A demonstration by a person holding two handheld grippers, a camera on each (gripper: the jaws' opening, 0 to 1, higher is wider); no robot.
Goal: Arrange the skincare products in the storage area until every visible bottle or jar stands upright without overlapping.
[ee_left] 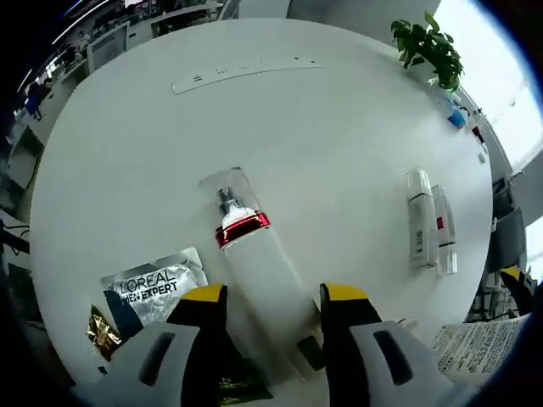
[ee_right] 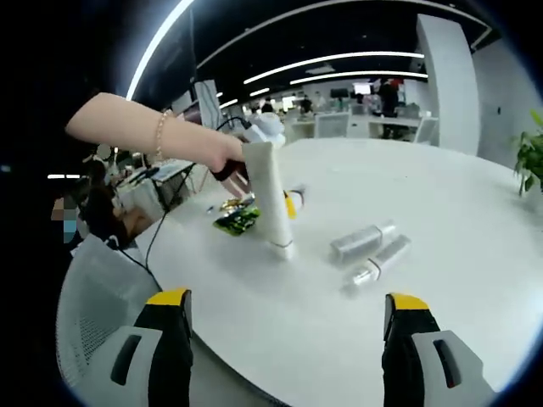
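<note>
A white pump bottle point(ee_left: 254, 263) with a red band and clear cap sits between the jaws of my left gripper point(ee_left: 271, 297), which is shut on its body. The cap end points away from the camera, down at the white table point(ee_left: 339, 144). In the right gripper view the same bottle point(ee_right: 270, 195) leans steeply with its lower end on the table, and a person's hand point(ee_right: 216, 153) is above it. Two slim white bottles point(ee_left: 420, 219) point(ee_left: 445, 231) lie side by side on the table, also seen as bottles point(ee_right: 362, 240) point(ee_right: 383, 257). My right gripper point(ee_right: 288, 298) is open and holds nothing.
A silver L'Oreal sachet point(ee_left: 157, 284) and gold and green packets point(ee_left: 106, 326) lie near the table edge; the green packet point(ee_right: 237, 220) is behind the held bottle. A printed leaflet point(ee_left: 475, 343), a potted plant point(ee_left: 428, 42) and a white strip point(ee_left: 246, 72) are on the table. A mesh chair point(ee_right: 93, 297) stands nearby.
</note>
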